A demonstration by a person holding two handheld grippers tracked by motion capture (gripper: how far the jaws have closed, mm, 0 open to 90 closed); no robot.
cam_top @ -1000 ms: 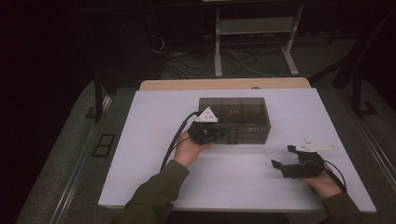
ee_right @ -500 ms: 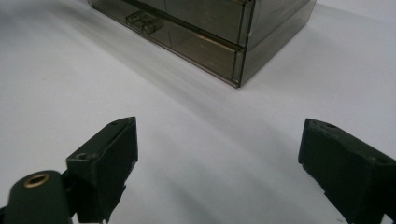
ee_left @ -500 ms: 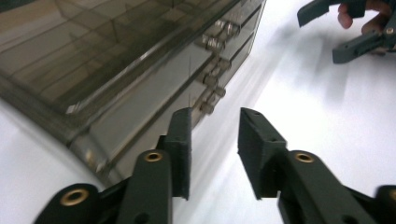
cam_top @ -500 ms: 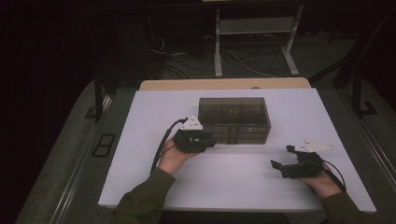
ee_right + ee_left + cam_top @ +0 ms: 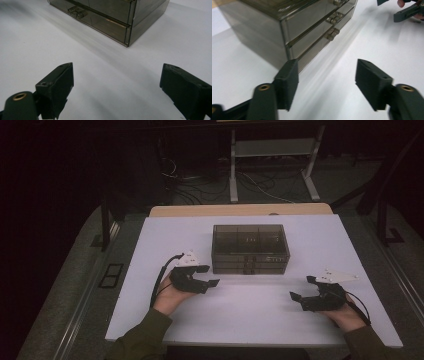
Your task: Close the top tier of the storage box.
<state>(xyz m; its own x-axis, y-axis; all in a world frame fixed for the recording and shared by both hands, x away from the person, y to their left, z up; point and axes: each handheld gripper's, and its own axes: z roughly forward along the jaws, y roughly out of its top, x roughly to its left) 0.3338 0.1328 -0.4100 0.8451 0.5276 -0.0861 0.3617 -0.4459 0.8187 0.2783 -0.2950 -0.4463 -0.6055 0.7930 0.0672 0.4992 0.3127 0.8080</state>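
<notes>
Left of centre in the high view, my left gripper [image 5: 206,276] lies just beside the lower left corner of the smoky drawer box [image 5: 250,247], clear of it. Its jaws have just been opening and now stand spread with nothing between them, only bare white table [image 5: 150,250]. The drawer box sits at the middle of the frame, its three drawers pushed in; through the tinted top I cannot tell what lies inside. In the left gripper view its small handles [image 5: 332,33] line the front at upper centre. At lower right, my right gripper [image 5: 303,290] rests well apart from the box, jaws spread and empty.
</notes>
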